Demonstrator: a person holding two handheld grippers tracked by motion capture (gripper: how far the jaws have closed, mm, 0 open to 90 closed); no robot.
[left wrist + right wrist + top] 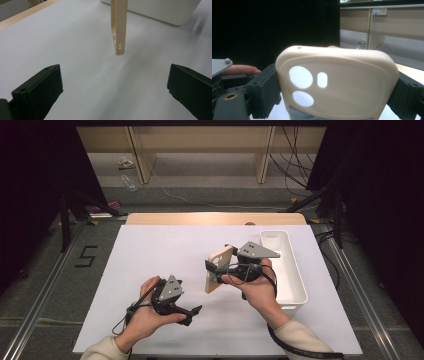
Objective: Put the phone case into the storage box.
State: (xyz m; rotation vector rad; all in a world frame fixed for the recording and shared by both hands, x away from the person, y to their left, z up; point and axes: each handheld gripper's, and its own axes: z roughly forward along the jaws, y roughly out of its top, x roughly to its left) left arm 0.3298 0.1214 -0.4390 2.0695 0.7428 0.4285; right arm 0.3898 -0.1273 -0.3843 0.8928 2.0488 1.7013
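Cream-beige soft plastic phone case with round camera cut-outs sits clamped across its width between the jaws of the right gripper, held upright on edge above the white table sheet, just left of the white rectangular plastic bin; the right gripper view shows the case with black pads pressing both its sides. Left gripper rests low near the front of the sheet, jaws spread wide with nothing between them; in its own view the case hangs ahead, well apart from the pads. No earlier frame to compare, so the step reads as judgement: case is carried single-handed by the right, left stands free. Next move likely a short swing rightward over the bin's near long wall, then a release into it, or a handover back to the left; either calls for keeping the case's lower edge above the rim. Room: bare sheet lies open all around left gripper; right side is tighter, bin wall close beside the hand, sheet's right edge just beyond the bin, wooden table strip at the far edge
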